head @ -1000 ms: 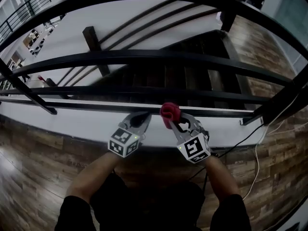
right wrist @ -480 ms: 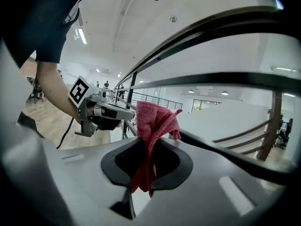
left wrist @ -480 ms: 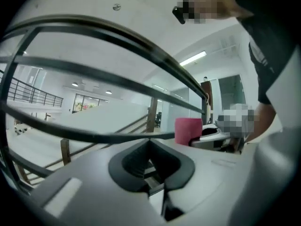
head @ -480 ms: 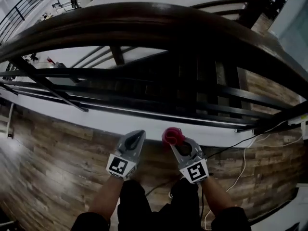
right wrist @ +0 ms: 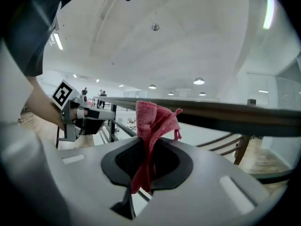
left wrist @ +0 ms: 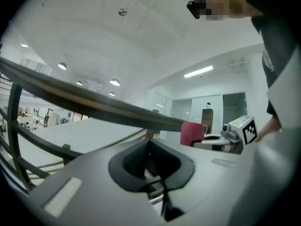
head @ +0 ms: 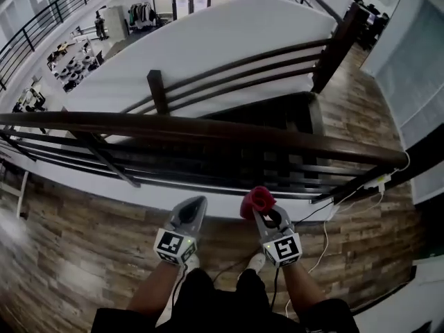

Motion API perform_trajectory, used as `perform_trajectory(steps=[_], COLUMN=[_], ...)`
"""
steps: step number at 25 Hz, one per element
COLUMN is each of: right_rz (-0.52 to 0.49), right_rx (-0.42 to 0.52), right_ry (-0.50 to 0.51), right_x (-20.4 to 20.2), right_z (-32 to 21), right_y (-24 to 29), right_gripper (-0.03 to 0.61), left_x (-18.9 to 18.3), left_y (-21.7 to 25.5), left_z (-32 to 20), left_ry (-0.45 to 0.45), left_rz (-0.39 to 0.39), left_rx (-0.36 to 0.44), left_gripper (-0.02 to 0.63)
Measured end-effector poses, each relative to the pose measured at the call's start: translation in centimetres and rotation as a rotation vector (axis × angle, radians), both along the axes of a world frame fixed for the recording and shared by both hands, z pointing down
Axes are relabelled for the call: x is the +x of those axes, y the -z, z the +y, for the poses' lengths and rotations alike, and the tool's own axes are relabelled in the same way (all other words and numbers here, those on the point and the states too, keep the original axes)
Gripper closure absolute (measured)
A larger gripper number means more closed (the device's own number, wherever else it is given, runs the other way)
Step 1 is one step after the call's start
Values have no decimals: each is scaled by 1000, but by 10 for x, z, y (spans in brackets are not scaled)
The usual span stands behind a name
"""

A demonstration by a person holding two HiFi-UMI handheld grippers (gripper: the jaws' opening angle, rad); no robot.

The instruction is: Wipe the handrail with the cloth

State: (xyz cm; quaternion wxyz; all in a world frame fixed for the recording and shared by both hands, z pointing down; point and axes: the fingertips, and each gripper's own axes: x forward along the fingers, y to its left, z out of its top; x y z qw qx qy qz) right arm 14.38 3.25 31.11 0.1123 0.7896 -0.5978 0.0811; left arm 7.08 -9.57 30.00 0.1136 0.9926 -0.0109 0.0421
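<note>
A long dark wooden handrail (head: 208, 127) runs left to right across the head view, beyond both grippers. My right gripper (head: 264, 212) is shut on a bunched red cloth (head: 257, 200), which sticks up from its jaws short of the rail and apart from it. In the right gripper view the cloth (right wrist: 153, 120) stands up between the jaws of the right gripper (right wrist: 146, 150), with the handrail (right wrist: 235, 115) just behind it. My left gripper (head: 196, 205) is beside it on the left, shut and holding nothing. In the left gripper view the handrail (left wrist: 94, 105) passes above the left gripper (left wrist: 150, 148).
Thin dark lower rails (head: 208, 168) run under the handrail above a white ledge (head: 139, 196). A stairwell with a second railing (head: 236, 71) drops beyond. A slanted post (head: 361, 182) and a white cable (head: 326, 231) are at the right. Wooden floor (head: 62, 255) lies underfoot.
The head view has pulled back and up: the handrail, which loomed close half a second ago, now lies farther ahead. Both grippers stay side by side, the cloth still held.
</note>
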Motion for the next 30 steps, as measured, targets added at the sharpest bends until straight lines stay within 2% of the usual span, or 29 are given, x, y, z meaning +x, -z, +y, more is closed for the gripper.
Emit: perform_trajectory(steps=[4,8,12,22,26,30], right_rz=[57,78,77,71,44,22], right_rx=[92,165,176,234,262,316], right_ry=[-120,-173,-168,-117,-137,-190], right_x=[11,15,7,-21,-28,-26], right_z=[11,29,58,161,186,202], right_y=[73,117,127,137,143,152], right_gripper=[535,535,535,535,535,535], left_x=[-3,-5,-13,-72,-93,-108], left_y=[63,96,115,139,141,143], left_z=[-12,-7,3,72,93,103], left_ry=[-30,-82,-63,57,65,8], left_rz=[61,104,138,207,168,146], left_rx=[-35,-8,6,8,60,134], left_gripper=[614,614,614,614,614,614])
